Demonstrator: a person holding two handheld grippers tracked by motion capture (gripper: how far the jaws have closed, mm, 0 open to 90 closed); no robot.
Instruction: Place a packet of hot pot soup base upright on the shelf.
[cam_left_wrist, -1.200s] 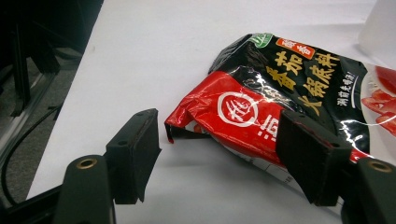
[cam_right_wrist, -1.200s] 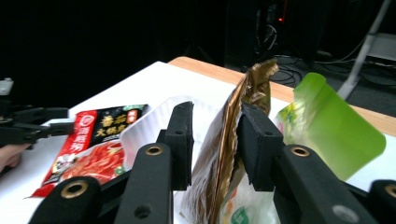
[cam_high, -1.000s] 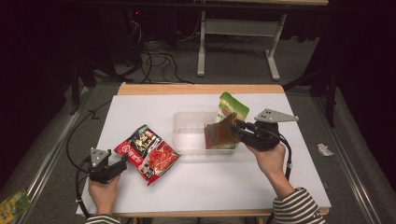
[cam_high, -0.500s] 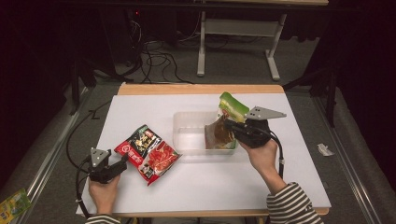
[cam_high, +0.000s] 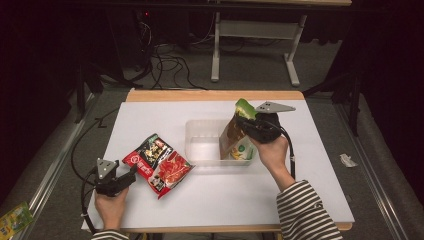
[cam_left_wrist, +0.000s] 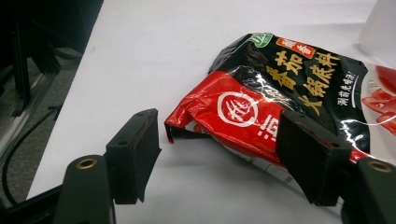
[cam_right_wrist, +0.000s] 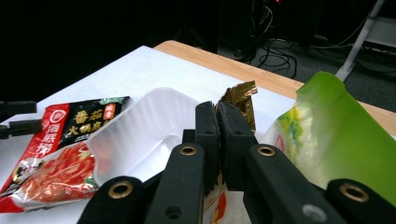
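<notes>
Your right tongs (cam_high: 248, 125) pinch a brown-and-green pouch (cam_high: 235, 142) upright in the clear tray's (cam_high: 202, 145) right end. Your left tongs (cam_high: 131, 173) gape wide, the red packet (cam_high: 157, 164) lying at their two o'clock on the bench (cam_high: 225, 200).
</notes>
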